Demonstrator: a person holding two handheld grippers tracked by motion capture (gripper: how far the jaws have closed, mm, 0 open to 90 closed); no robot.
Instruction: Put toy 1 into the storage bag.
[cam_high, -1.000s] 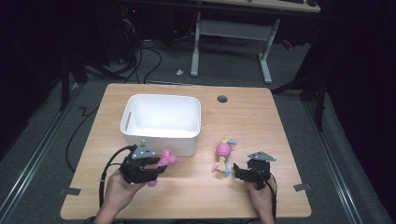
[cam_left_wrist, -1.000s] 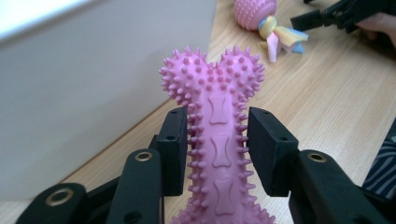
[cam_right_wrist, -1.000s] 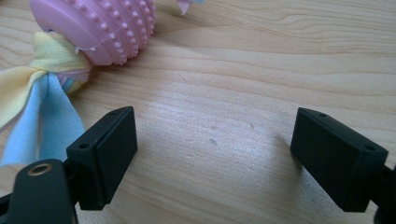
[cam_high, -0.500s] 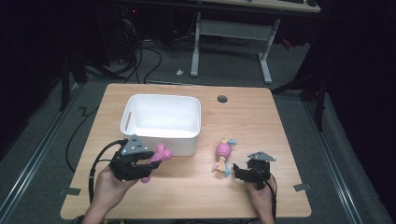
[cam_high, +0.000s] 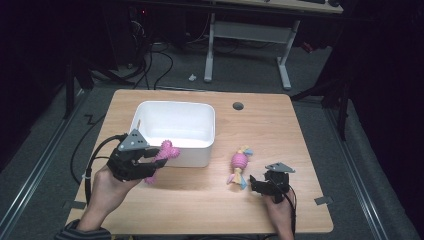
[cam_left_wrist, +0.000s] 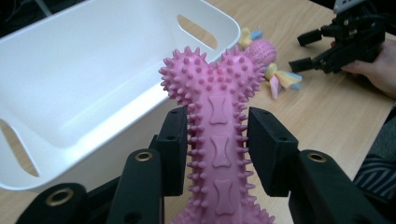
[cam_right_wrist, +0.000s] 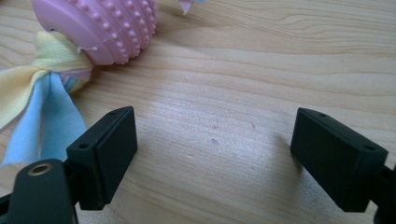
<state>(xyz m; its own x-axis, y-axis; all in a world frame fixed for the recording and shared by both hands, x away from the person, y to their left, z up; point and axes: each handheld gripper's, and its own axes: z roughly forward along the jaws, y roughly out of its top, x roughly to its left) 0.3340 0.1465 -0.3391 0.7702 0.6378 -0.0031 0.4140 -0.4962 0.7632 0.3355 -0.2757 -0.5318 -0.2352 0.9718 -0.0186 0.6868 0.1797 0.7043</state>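
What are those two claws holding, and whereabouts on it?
The left gripper clamps the pink spiky bone toy around its shaft. The right gripper holds nothing.

- A lab or test room, dimly lit.
- A light wooden table (cam_high: 210, 200) stands on grey carpet.
- Black cables (cam_high: 150, 65) trail across the floor.
- A white-legged desk frame (cam_high: 250, 35) stands behind.

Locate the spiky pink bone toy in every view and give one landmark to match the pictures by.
High view: the spiky pink bone toy sits left of centre, clamped in the left gripper, against the front wall of the white bin.
Left gripper view: centre, upright between the two black jaws.
Right gripper view: not in it.
Shared landmark: the pink ball toy with cloth tails.
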